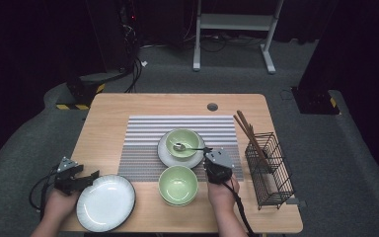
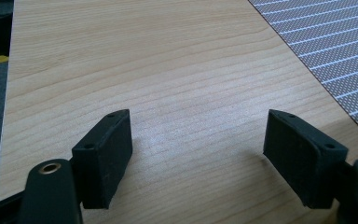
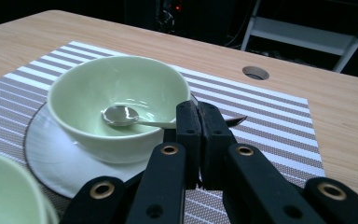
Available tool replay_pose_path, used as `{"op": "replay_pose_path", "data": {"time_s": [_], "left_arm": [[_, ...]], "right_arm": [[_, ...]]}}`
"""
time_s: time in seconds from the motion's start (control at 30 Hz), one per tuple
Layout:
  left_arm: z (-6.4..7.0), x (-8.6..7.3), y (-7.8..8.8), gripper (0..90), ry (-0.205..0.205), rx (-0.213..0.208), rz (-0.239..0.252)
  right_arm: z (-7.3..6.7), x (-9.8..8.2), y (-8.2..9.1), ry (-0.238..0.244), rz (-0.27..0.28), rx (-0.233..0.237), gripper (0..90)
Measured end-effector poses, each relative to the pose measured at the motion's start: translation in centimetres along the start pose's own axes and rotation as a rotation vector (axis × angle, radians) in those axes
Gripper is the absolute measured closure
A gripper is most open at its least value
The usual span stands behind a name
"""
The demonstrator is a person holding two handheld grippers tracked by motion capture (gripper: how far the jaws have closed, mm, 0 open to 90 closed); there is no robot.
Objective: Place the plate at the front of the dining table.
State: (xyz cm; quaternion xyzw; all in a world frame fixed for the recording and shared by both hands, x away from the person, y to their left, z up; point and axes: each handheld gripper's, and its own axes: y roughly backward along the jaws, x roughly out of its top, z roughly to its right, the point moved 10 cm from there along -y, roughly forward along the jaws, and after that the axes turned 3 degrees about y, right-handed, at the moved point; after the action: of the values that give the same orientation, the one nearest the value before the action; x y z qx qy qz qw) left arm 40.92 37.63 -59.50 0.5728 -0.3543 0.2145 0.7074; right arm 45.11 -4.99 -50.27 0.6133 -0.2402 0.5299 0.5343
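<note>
From above, I see a wooden surface (image 1: 128, 106) with a striped placemat (image 1: 143, 133) at its middle. My right tongs (image 3: 199, 122) are pinched shut on the handle of a metal spoon (image 3: 121, 115), whose head rests inside the far green bowl (image 3: 98, 84); that bowl sits on a white saucer (image 3: 46, 149) on the mat. The grip falls where the handle crosses the bowl's right rim, which I judge is the easiest spot to catch it, since the head lies low in the hollow. A second green bowl (image 1: 177, 184) sits empty just nearer me, touching the mat's near edge. My left tongs (image 2: 198, 158) hang wide open over bare wood at the near left, holding nothing, just beside a white plate (image 1: 106, 202); I take them to be waiting out of the way. At the far right, a black wire basket (image 1: 271, 170) holds brown chopsticks (image 1: 249, 133) leaning upright, likely the cutlery rack.
</note>
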Motion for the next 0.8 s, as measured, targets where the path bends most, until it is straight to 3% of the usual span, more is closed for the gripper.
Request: {"op": "replay_pose_path", "data": {"time_s": [0.47, 0.8], "left_arm": [[0.0, 0.0, 0.0, 23.8, 0.0, 0.0, 0.0], [0.0, 0.0, 0.0, 23.9, 0.0, 0.0, 0.0]], "right_arm": [[2.1, 0.5, -2.8, 0.009, -0.025, -0.05, 85.7], [2.5, 0.8, -3.2, 0.002, -0.025, -0.053, 85.1]]}}
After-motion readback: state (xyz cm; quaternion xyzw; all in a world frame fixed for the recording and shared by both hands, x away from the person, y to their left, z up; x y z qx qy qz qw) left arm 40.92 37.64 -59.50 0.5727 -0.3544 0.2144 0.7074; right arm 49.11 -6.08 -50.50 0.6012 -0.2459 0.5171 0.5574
